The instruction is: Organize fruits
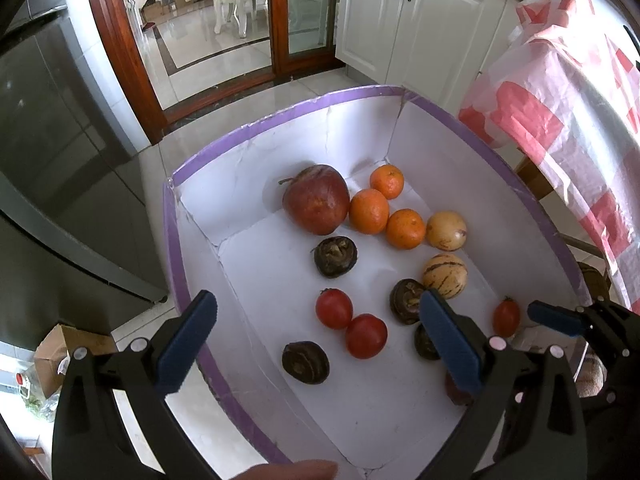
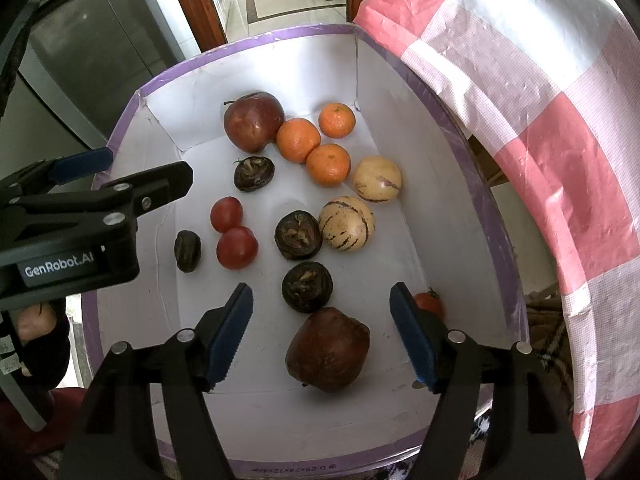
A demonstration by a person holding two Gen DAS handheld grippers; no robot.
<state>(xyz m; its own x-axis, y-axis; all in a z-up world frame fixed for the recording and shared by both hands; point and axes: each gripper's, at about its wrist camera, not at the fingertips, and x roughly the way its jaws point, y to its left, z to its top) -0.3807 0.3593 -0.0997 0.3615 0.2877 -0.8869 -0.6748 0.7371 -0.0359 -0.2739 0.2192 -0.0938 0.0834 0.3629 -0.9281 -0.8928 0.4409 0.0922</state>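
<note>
A white box with a purple rim [image 1: 280, 116] [image 2: 248, 42] holds loose fruit. At its far end lie a red apple [image 1: 316, 204] [image 2: 253, 121] and three oranges [image 1: 369, 211] [image 2: 298, 139]. Two yellow striped melons [image 1: 445, 276] [image 2: 346, 223], three red tomatoes [image 1: 366, 335] [image 2: 237, 247] and several dark round fruits [image 1: 335, 256] [image 2: 298, 235] lie in the middle. A second dark red apple [image 2: 328, 354] lies near the front. My left gripper [image 1: 320, 344] is open above the box's left front. My right gripper [image 2: 322, 332] is open, its fingers on either side of the second apple, above it.
A pink and white checked cloth [image 1: 560, 92] [image 2: 520, 120] hangs over furniture to the right of the box. A dark fridge [image 1: 60, 160] stands left. White cabinets [image 1: 400, 20] and a wooden door frame [image 1: 120, 40] are behind. A cardboard box [image 1: 56, 360] sits on the floor.
</note>
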